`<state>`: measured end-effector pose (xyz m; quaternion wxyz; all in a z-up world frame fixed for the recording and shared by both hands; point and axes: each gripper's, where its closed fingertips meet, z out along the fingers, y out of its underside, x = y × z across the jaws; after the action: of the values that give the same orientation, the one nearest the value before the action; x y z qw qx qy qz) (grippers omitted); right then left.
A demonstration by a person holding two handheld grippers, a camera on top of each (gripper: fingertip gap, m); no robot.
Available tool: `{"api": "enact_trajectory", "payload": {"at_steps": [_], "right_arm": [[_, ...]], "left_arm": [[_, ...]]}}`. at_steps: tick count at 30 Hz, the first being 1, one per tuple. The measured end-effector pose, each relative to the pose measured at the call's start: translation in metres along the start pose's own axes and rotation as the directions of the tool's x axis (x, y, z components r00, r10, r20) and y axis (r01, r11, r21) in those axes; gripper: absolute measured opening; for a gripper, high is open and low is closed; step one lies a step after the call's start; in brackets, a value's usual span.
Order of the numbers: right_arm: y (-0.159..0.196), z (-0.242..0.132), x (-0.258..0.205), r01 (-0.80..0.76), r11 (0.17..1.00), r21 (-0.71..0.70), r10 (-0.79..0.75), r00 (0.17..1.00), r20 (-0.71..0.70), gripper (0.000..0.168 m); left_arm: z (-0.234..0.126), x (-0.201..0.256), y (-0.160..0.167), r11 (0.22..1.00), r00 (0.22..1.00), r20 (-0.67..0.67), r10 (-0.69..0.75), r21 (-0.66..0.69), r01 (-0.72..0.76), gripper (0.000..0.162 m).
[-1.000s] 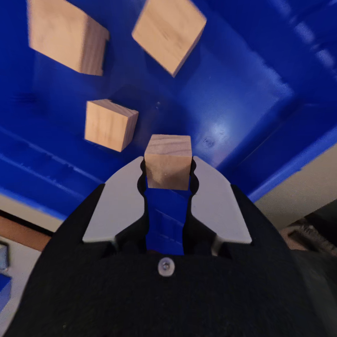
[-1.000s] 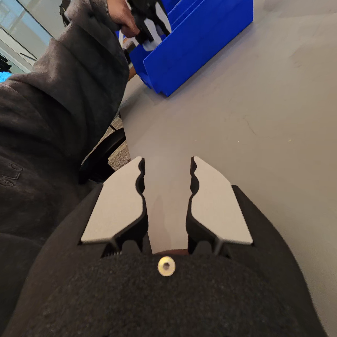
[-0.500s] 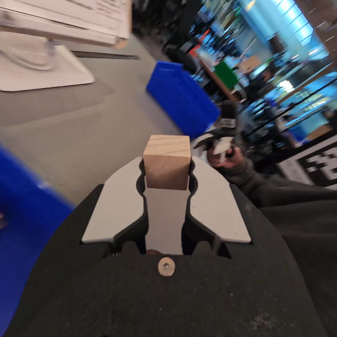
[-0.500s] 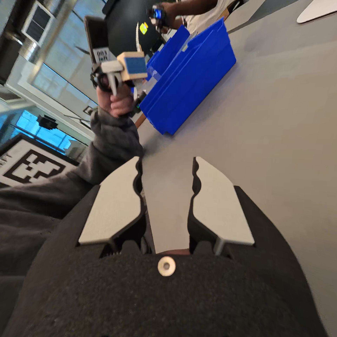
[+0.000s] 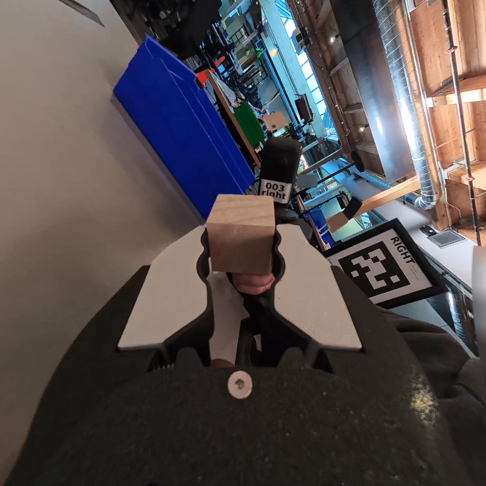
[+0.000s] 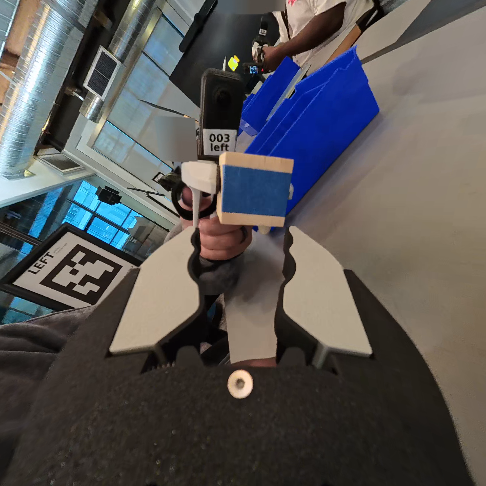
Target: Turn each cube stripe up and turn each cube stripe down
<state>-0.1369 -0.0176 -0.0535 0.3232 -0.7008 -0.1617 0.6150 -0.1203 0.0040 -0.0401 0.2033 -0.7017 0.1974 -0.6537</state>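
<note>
- Between your left gripper (image 5: 240,244) fingertips sits 1 wooden cube (image 5: 240,238), clamped on 2 opposite sides and held up in the air, well off the grey table (image 5: 65,184).
- From the left wrist view you see only bare wood on the cube; the right wrist view shows a blue stripe (image 6: 253,193) covering most of the face turned toward your right gripper (image 6: 239,247).
- Your right gripper is spread wide with nothing between its fingers, aimed at the cube and close to it but not touching.
- Your hand (image 6: 222,240) grips the left gripper's handle just below the cube, with a black camera (image 6: 219,105) mounted above it.
- Beyond the cube, a blue bin (image 6: 328,126) rests on the table; the left wrist view shows a blue bin (image 5: 178,131) too.
- Framed black-and-white marker boards (image 6: 71,273) stand in the background of both views.
- Another person (image 6: 302,29) stands at the far bins.
</note>
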Motion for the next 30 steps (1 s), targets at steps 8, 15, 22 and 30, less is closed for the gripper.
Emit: {"api": "enact_trajectory", "payload": {"at_steps": [8,15,22,30], "right_arm": [[0.002,-0.005,0.008,-0.059,0.998,0.027,0.058,0.997,0.049,0.045],[0.007,-0.01,0.003,-0.013,1.0,0.02,0.012,0.999,0.05,0.045],[-0.006,-0.033,0.014,0.075,0.995,0.069,-0.071,0.996,-0.052,0.045],[-0.051,-0.078,0.011,0.377,0.926,0.003,-0.351,0.864,-0.362,0.045]], "left_arm": [[0.015,-0.001,0.016,0.998,1.0,-0.019,0.02,-0.056,-0.021,0.044],[-0.009,0.007,0.003,0.997,0.997,0.022,0.078,-0.002,-0.078,0.07],[-0.087,-0.037,0.06,0.919,0.784,0.551,0.285,0.075,-0.386,0.072],[-0.083,-0.041,0.102,0.892,0.714,0.575,0.399,-0.063,-0.448,0.067]]}}
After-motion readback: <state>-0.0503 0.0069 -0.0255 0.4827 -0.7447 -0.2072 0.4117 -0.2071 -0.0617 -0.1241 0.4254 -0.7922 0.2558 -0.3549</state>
